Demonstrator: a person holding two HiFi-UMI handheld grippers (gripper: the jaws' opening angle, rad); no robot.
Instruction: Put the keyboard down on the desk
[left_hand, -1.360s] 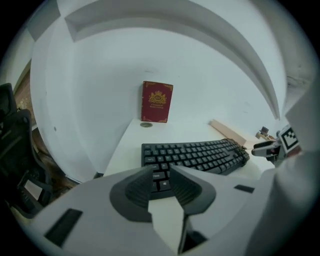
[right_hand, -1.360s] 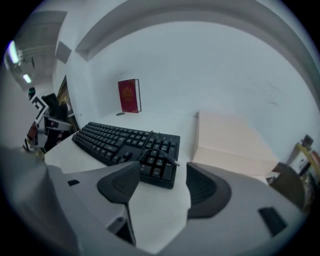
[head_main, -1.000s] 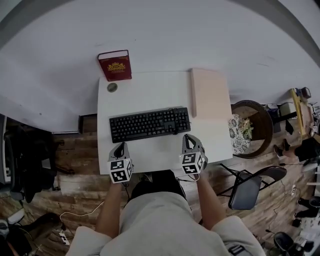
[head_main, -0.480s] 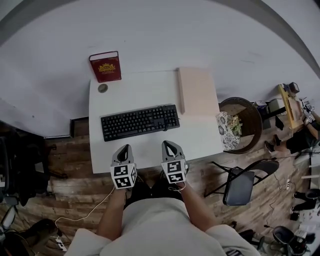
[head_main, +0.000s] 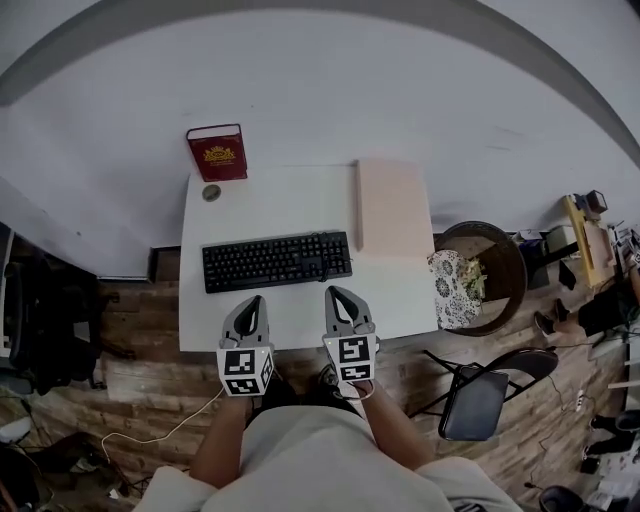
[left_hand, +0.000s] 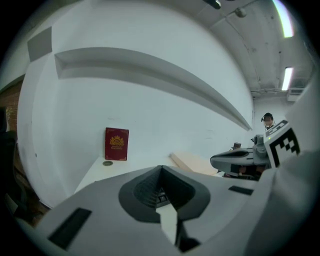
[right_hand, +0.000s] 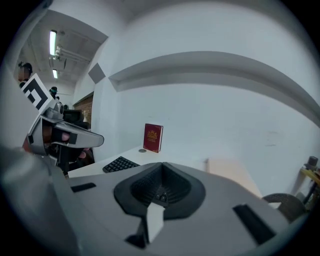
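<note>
My left gripper (head_main: 250, 300) has its jaws pressed together with nothing between them, and so does my right gripper (head_main: 336, 292). Each gripper's own view shows the two tips meeting in a closed seam. They sit side by side over the near edge of the desk (head_main: 290, 190), tips pointing away from me.

A second ago both tips were right up against the keyboard's front edge, the right one at its right-hand corner. Since then I have drawn both back towards me and brought the right one in close to the left, and its jaws have shut the last little way. I take that to mean the release is over. The keyboard stands on its own and the task looks done.

The keyboard (head_main: 277, 261) lies flat across the middle of the desk, beyond both tips, with a strip of bare desktop between them. The left tip points at its left-middle part, the right tip near its right end. Through the notch in my left jaws I think I see a few keys, though that view is too cramped to be sure. Further back, a red book (head_main: 217, 152) stands against the wall.
</note>
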